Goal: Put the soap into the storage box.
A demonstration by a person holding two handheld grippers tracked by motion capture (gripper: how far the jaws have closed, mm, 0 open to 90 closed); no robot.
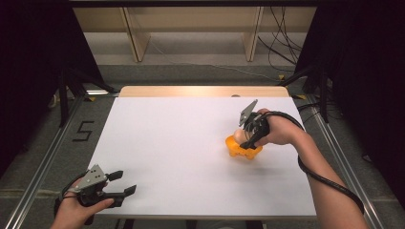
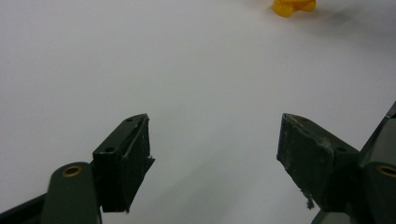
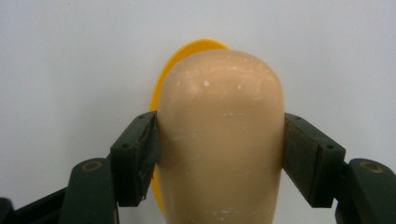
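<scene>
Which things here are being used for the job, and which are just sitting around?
In use:
- right gripper, jaws pressed on the beige rounded piece
- orange base under that piece

Just about:
- left gripper, open, holding nothing
- white table
- black cables on the floor behind

A smooth beige rounded piece [image 3: 222, 135] sat upright between the right gripper's fingers [image 3: 135, 158], pads against both sides, an orange base [image 1: 243, 149] beneath it.

Matt, scuffed beige piece [image 3: 219, 135], glossy orange plastic base [image 1: 244, 150], smooth matt white tabletop [image 1: 181, 157], worn black pads [image 3: 140, 158]
</scene>
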